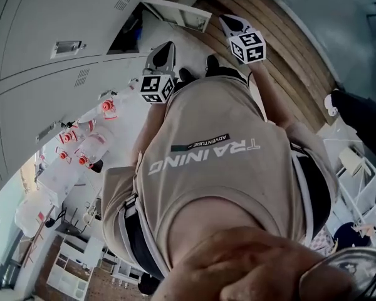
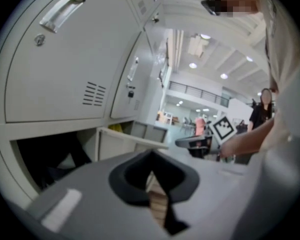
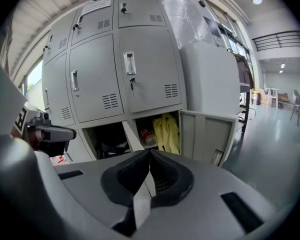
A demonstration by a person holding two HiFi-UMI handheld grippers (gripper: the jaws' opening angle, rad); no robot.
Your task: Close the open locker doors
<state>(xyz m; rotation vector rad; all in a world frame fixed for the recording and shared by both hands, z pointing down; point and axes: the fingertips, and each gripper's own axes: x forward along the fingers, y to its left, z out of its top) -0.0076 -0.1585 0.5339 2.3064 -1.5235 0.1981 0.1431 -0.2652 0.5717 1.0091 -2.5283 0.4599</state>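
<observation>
1. Locker doors — two in the bottom row stand open. The right door (image 3: 207,134) is swung wide out from a compartment holding a yellow cloth (image 3: 166,131). The left door (image 3: 130,136) shows nearly edge-on beside a dark compartment (image 3: 107,141).
2. Both doors lie ahead of the grippers and below them, down by the floor. Each seems hinged on its right side, with its free edge pointing out toward the person.
3. The left gripper (image 2: 152,156) has its jaws pressed together with nothing between them. The right gripper (image 3: 150,156) is the same — tips meeting, empty.
4. In the head view the left gripper hangs closer to the locker fronts, by the dark compartment. The right gripper is further out, facing the right door's inner face.
5. Closing the right door likely means reaching round its free edge and pushing leftward and back, so the right gripper looks better placed.
</observation>
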